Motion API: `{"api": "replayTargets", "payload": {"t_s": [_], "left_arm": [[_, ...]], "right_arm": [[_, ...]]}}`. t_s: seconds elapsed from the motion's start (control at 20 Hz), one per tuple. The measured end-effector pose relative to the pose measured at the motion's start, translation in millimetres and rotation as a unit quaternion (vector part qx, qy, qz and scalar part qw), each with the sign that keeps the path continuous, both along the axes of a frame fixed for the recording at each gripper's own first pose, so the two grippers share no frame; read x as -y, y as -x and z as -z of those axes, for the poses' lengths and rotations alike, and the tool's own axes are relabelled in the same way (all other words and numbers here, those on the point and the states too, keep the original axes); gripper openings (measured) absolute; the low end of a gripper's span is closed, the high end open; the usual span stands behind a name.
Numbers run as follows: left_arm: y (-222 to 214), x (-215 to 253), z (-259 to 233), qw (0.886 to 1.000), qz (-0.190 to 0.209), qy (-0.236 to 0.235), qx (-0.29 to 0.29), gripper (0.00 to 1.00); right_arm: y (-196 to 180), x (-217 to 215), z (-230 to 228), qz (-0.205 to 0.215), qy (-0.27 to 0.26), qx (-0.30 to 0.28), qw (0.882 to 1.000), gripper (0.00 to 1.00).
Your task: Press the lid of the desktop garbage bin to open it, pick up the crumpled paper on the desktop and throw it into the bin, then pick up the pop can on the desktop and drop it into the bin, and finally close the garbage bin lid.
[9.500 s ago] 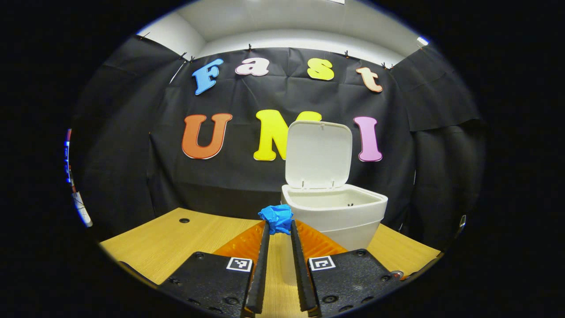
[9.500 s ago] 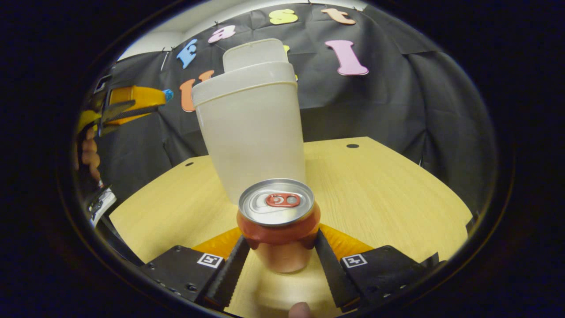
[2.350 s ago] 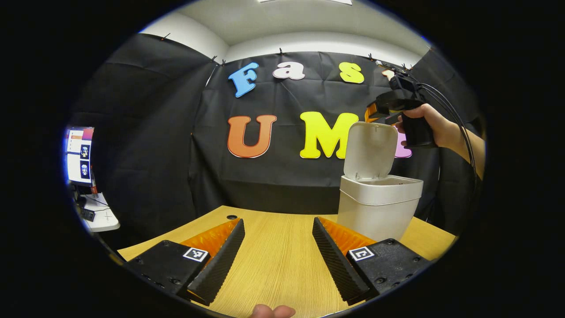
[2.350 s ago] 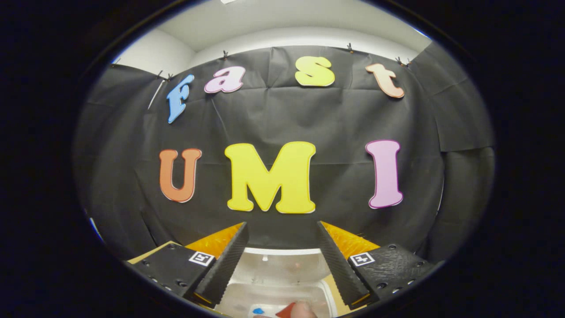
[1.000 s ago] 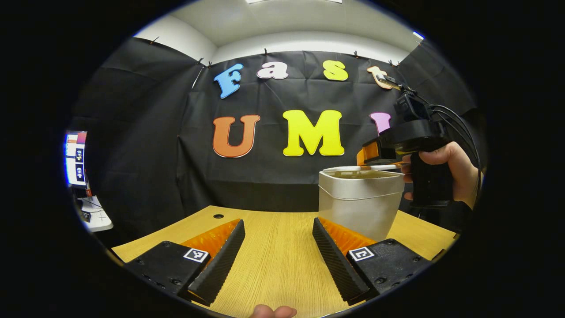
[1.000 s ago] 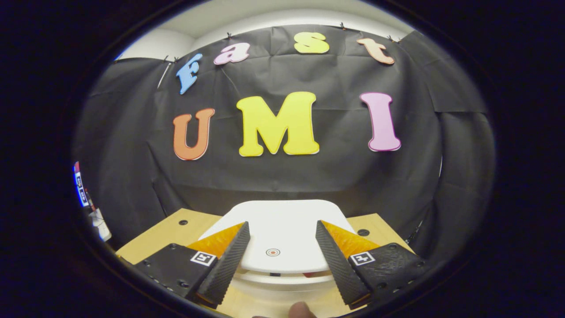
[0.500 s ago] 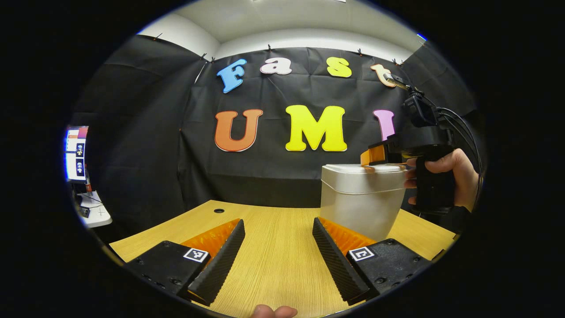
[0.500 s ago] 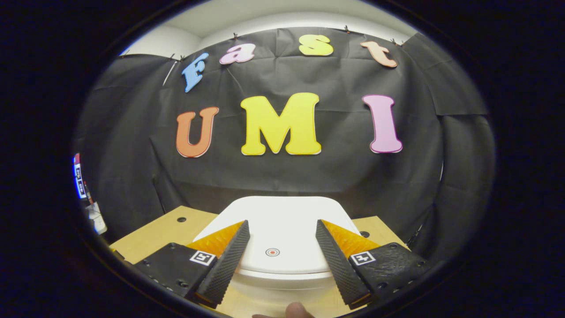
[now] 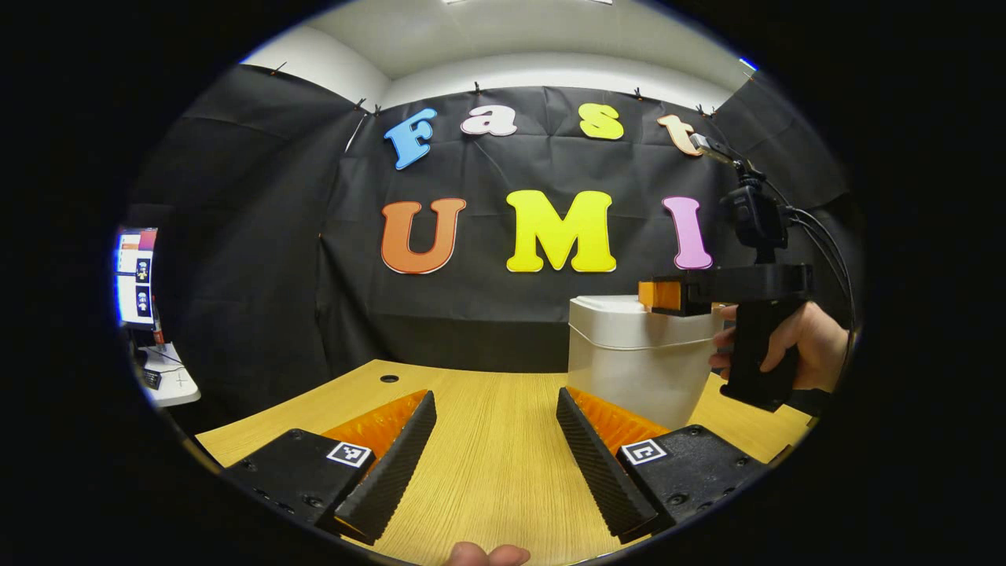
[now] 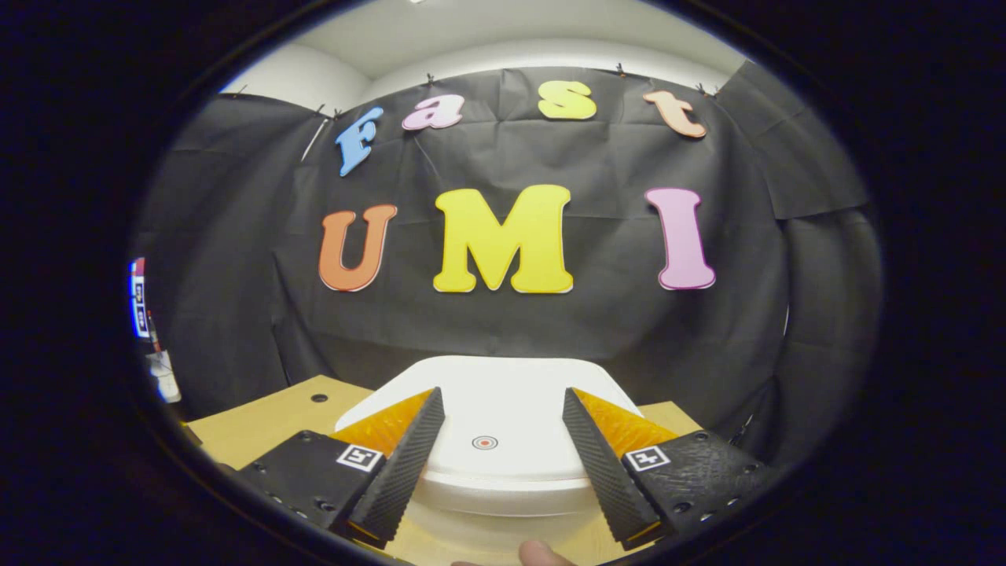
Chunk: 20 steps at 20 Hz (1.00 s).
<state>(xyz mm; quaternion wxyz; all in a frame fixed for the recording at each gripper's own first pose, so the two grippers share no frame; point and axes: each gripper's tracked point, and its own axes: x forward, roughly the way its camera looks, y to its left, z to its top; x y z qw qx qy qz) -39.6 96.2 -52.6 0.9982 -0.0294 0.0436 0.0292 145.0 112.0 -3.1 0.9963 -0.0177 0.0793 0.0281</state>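
My right claw (image 10: 497,428) spread, empty, over bin (image 9: 640,358) lid (image 10: 491,393); left claw (image 9: 497,424) spread, empty. Risk: lid unlatched, springs open; hard push tips bin.

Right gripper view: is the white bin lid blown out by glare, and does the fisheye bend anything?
Right gripper view: the white plastic bin lid is bright yet readable, its red dot sharp. Left gripper view: the wooden tabletop edge curves from fisheye; the bin's side is shaded.
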Motion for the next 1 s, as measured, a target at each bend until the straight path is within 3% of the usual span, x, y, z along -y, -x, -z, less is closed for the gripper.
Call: {"api": "replayTargets", "payload": {"t_s": [0.65, 1.0], "left_arm": [[1, 12, -14, 1.000, 0.005, 0.000, 0.014, 0.99], [-6, 14, -23, 1.000, 0.002, 0.001, 0.024, 0.99]], "right_arm": [[1, 0, 1, 0.004, -0.007, 0.002, 1.000, 0.96], [7, 3, -10, -0.005, -0.038, 0.012, 0.999, 0.94]]}}
